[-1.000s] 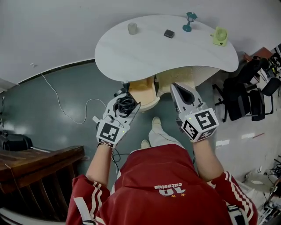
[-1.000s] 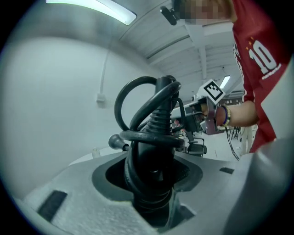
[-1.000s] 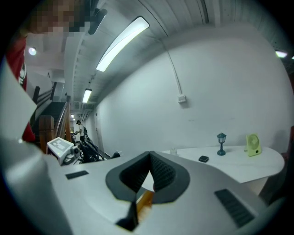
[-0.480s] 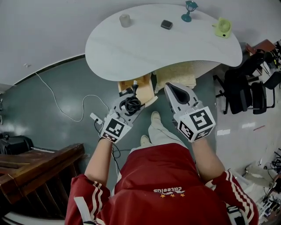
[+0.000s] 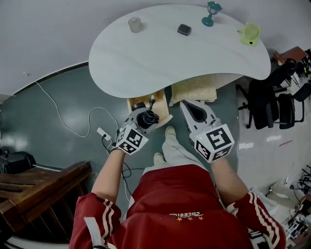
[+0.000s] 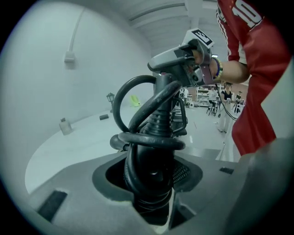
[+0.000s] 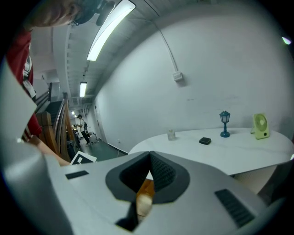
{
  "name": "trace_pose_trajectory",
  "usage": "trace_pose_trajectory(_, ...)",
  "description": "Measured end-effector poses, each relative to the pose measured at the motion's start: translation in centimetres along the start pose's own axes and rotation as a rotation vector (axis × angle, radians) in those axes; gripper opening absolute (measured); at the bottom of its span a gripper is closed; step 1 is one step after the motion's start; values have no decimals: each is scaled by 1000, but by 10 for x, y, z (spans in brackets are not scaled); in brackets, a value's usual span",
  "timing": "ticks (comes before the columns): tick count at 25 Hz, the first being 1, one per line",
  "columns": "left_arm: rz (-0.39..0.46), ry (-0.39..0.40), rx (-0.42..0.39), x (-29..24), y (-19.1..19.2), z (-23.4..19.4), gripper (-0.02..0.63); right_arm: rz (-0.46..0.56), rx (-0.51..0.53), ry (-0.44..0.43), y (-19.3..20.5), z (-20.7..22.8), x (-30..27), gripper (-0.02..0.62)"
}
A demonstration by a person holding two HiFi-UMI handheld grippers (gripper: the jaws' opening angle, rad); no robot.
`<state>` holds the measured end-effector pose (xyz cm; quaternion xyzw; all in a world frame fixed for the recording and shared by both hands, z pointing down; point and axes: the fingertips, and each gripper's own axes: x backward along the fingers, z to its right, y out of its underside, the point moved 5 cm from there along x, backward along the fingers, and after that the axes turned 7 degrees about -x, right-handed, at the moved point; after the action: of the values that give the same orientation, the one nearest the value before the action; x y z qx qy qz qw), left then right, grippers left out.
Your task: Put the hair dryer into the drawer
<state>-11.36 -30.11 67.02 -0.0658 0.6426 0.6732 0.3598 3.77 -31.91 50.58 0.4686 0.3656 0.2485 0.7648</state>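
Head view: our left gripper (image 5: 142, 115), jaws clamped on the hair dryer (image 5: 148, 118), has dropped since earlier, now over the wooden drawer (image 5: 163, 110) below the table (image 5: 160, 53); right gripper (image 5: 187, 105) jaws together, empty.

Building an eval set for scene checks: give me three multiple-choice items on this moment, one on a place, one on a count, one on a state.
1. Where does the green fan stand?
A. at the right end of the white table
B. at its left end
C. on the floor

2. How many things stand on the table?
A. two
B. four
C. six

3. The left gripper is:
A. open and empty
B. shut on a brush
C. shut on the black hair dryer

1 A: the head view shows it at the right end.
2 B: jar, small black box, teal lamp, fan.
3 C: its jaws clamp the dryer, with the cord wound round it.
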Motion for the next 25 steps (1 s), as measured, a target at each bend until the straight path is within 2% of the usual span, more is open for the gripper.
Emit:
trace_pose_trajectory(13, -159, 55, 30, -53, 51, -8, 209, -67, -51, -18, 22, 25, -16, 6)
trace_pose_trajectory(25, -320, 44, 91, -91, 83, -15, 207, -102, -62, -7, 30, 45, -18, 6)
